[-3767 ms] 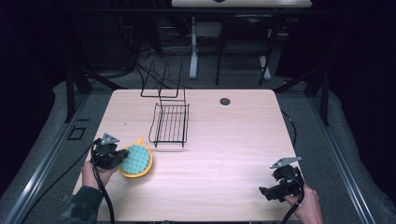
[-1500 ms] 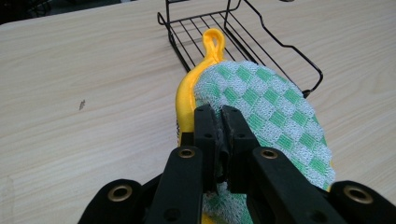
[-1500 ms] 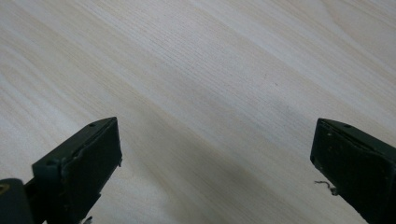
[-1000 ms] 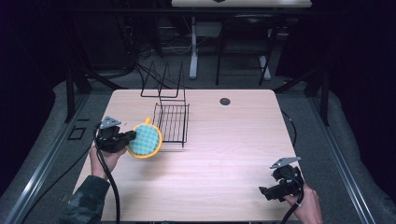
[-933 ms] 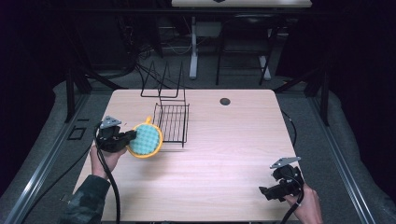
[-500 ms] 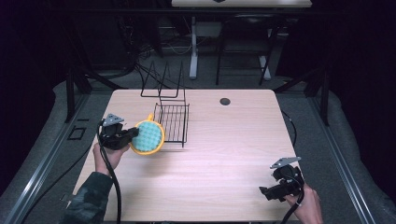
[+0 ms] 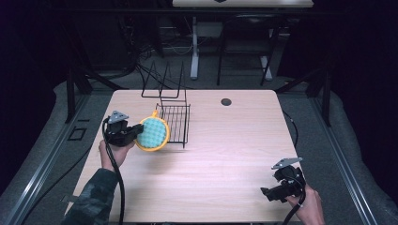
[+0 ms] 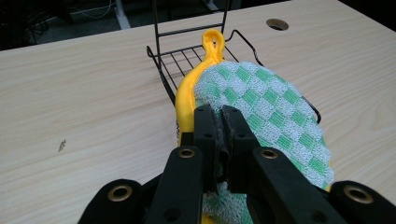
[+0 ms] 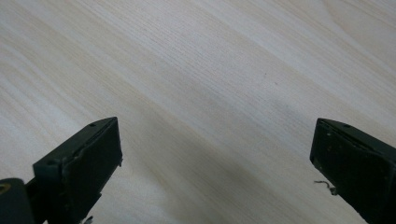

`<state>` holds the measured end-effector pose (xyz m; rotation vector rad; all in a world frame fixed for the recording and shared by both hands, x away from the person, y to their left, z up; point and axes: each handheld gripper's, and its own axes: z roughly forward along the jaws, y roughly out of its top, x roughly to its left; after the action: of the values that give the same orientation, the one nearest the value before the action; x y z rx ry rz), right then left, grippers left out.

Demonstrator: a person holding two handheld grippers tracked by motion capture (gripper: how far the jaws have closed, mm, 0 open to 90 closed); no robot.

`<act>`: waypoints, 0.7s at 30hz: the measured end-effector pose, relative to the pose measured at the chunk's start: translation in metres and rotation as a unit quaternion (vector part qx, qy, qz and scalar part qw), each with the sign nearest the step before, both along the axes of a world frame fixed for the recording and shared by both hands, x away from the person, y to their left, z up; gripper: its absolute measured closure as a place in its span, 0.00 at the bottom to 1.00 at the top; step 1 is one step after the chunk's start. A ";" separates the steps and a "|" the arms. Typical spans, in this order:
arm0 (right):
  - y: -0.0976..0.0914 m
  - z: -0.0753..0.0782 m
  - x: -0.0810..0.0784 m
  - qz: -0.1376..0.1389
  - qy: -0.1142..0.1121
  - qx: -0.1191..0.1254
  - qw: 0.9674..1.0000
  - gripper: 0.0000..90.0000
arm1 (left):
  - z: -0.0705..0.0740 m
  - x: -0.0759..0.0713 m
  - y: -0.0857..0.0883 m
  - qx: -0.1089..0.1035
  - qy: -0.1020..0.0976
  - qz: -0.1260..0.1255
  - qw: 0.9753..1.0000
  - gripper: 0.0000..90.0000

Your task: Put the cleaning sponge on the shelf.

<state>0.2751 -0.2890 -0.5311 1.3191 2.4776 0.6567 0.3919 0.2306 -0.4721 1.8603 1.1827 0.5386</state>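
On my left, the left gripper had its fingers clamped together on the rim of a round yellow-rimmed pad with a green-and-white checked face. I held it on edge, lifted off the worktop, face toward the high camera, its small yellow loop at the top. In the left gripper view the lower part of the pad was cut off by the gripper's own body, and I could not make out how deep the rim sat between the fingers. The pad's far side lay right against the near left corner of the black wire rack; whether the two were touching I could not tell from above, though in the left gripper view the loop stood in front of the rack wall. The rack's thin wires were hard to read against the wood, and its tall back frame rose near the worktop's far edge, partly lost against the dark floor behind.

My left hand was close to the worktop's left edge, with little room on that side. To the right of the rack the wood was open across the middle, save for a small dark round hole near the far edge.

On the far right, the right gripper sat low near the near right corner, well apart from the pad and the rack. Its fingers stood wide apart above the bare wood, nothing between them. Its cable trailed off the near edge.
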 end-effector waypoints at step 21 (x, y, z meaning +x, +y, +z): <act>0.000 -0.001 0.001 0.000 0.000 -0.001 1.000 0.02 | -0.005 0.017 -0.008 -0.022 -0.008 0.012 1.000 0.96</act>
<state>0.2756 -0.2890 -0.5320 1.3196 2.4772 0.6539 0.4087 0.2228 -0.4774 1.8023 1.1979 0.5359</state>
